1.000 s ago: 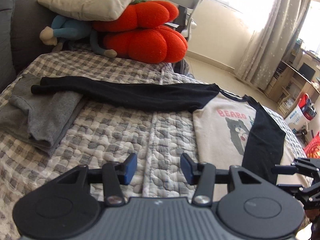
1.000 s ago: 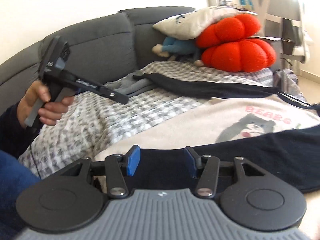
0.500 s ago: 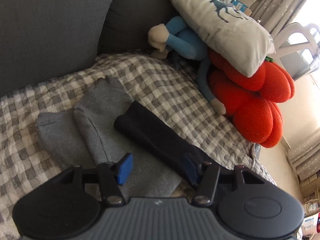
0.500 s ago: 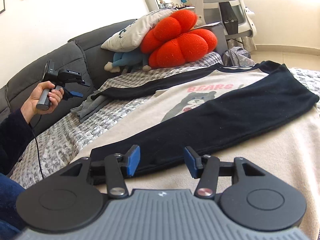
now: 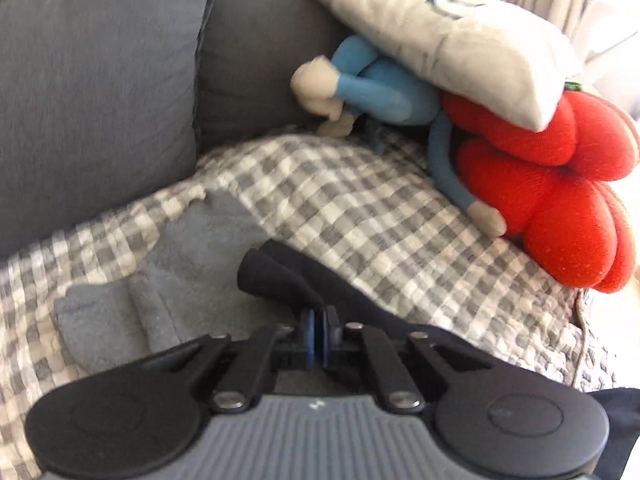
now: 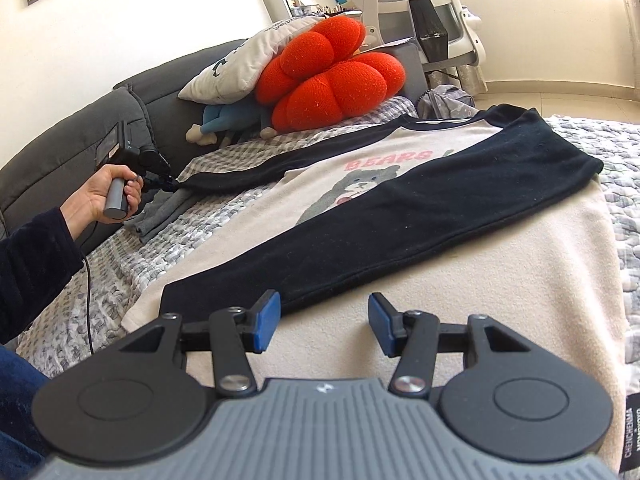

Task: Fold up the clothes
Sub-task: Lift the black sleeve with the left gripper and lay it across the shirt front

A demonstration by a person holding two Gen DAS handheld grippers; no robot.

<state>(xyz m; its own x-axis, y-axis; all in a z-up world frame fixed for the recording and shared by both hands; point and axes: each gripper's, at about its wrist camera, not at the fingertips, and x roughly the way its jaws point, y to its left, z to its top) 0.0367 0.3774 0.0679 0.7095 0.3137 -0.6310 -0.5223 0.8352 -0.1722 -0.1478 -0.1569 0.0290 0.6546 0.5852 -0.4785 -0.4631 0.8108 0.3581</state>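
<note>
A cream shirt (image 6: 500,272) with a bear print and black sleeves lies flat on the checked quilt (image 5: 360,208). One black sleeve (image 6: 400,216) is folded across its front. The other black sleeve (image 5: 272,276) stretches out to the side, its cuff resting on a folded grey garment (image 5: 192,264). My left gripper (image 5: 318,320) has its jaws closing tight on that sleeve near the cuff, with fabric pinched between the blue pads. In the right wrist view a hand holds the left gripper (image 6: 166,180) at the sleeve's end. My right gripper (image 6: 322,324) hovers open over the shirt's lower part, beside the folded sleeve's cuff, holding nothing.
A red lobed cushion (image 5: 560,200), a white pillow (image 5: 440,40) and a blue plush toy (image 5: 380,92) are piled against the grey sofa back (image 5: 100,100). A white office chair (image 6: 420,8) stands behind the sofa end. A dark-sleeved arm (image 6: 36,264) reaches in from the left.
My left gripper moved in over the outstretched sleeve's cuff and shut on it. My right gripper drifted a little and stays open over the shirt.
</note>
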